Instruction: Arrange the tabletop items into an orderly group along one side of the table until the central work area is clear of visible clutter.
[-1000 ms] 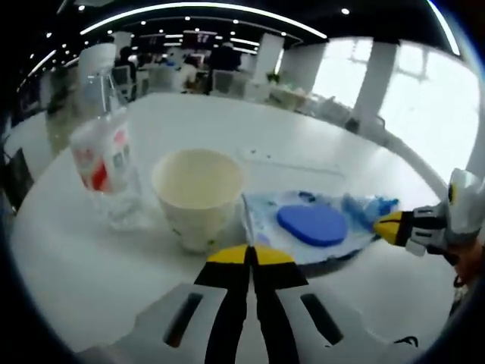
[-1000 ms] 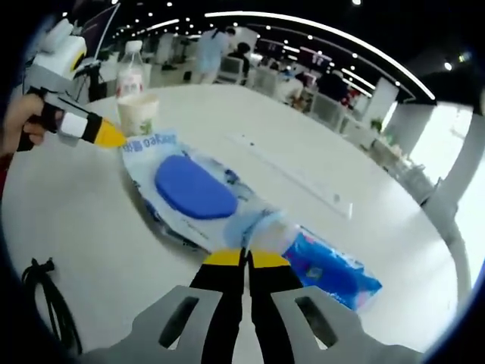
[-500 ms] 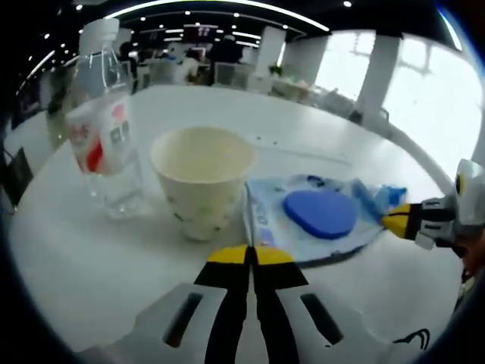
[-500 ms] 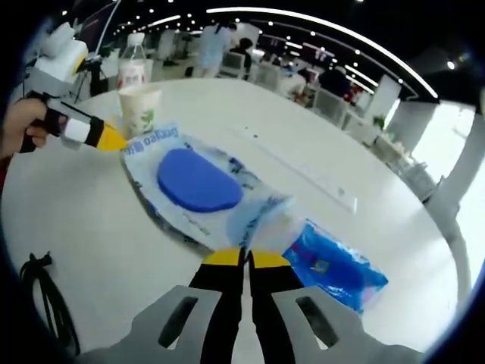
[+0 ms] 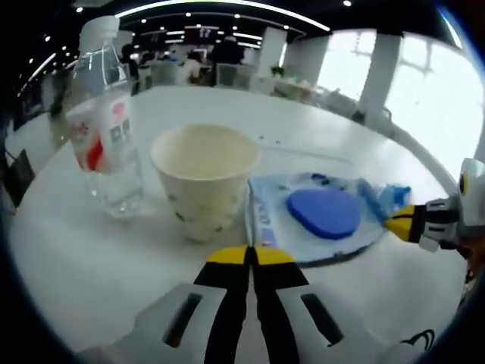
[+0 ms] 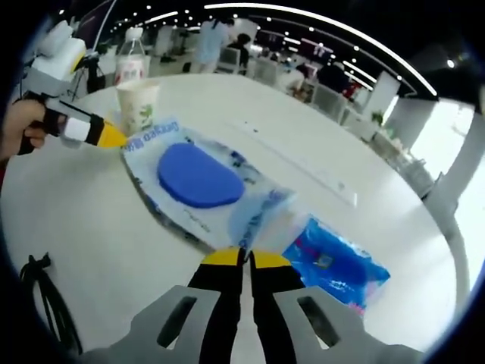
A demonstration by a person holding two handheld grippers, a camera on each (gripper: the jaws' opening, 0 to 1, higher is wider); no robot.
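A pack of wet wipes (image 5: 322, 220) (image 6: 201, 178) with a round blue lid lies stretched between the two grippers. My left gripper (image 5: 248, 255) (image 6: 114, 136) is shut at the pack's corner beside the paper cup. At the opposite end, the right gripper (image 6: 242, 256) (image 5: 399, 224) is shut on the film, which it holds raised off the table. The cream paper cup (image 5: 204, 182) (image 6: 139, 106) stands upright just left of the pack. Beyond it is a clear water bottle (image 5: 102, 133) (image 6: 130, 64) with a red and white label.
A blue tissue packet (image 6: 337, 265) (image 5: 383, 199) lies on the white round table (image 5: 91, 265) beside the right gripper. A black cable (image 6: 45, 303) is at the near edge. A hand (image 6: 19, 125) holds the left gripper. Office chairs and people are far behind.
The wipes pack's right end has lifted and drawn away from the blue tissue packet, toward the cup. In the left gripper view the cup and bottle have come nearer.
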